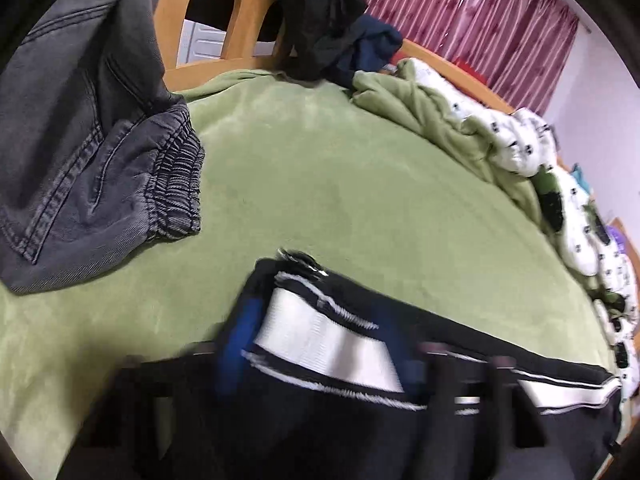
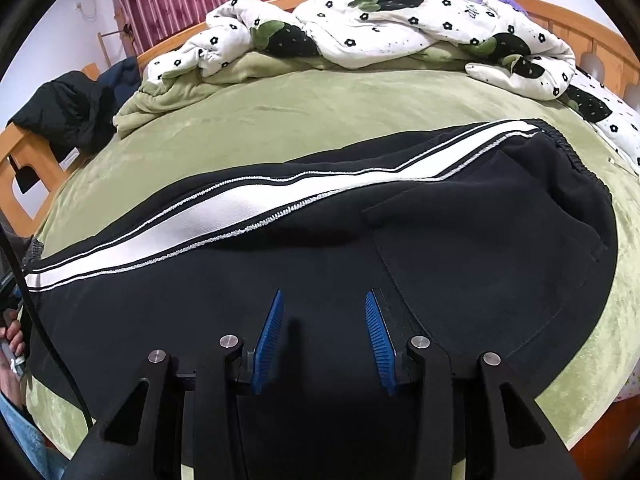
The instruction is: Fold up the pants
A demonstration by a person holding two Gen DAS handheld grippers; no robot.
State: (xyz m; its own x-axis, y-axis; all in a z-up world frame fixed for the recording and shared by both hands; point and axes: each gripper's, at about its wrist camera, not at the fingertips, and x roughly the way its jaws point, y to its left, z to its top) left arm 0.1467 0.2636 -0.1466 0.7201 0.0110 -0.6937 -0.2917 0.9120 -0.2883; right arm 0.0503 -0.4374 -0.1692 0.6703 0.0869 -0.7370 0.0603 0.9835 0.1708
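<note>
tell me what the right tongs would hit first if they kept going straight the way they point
Most likely the black pants: the open right tongs point down at the cloth just ahead of the blue pads, though the gap is hard to judge.

left claw (image 1: 320, 364) motion-blurred, black pants (image 1: 360, 420) hiding its fingertips, grey jeans (image 1: 80, 140) cut off at left edge

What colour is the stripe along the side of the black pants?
White, edged with thin white lines; the stripe on the black pants shows best in the right wrist view.
</note>
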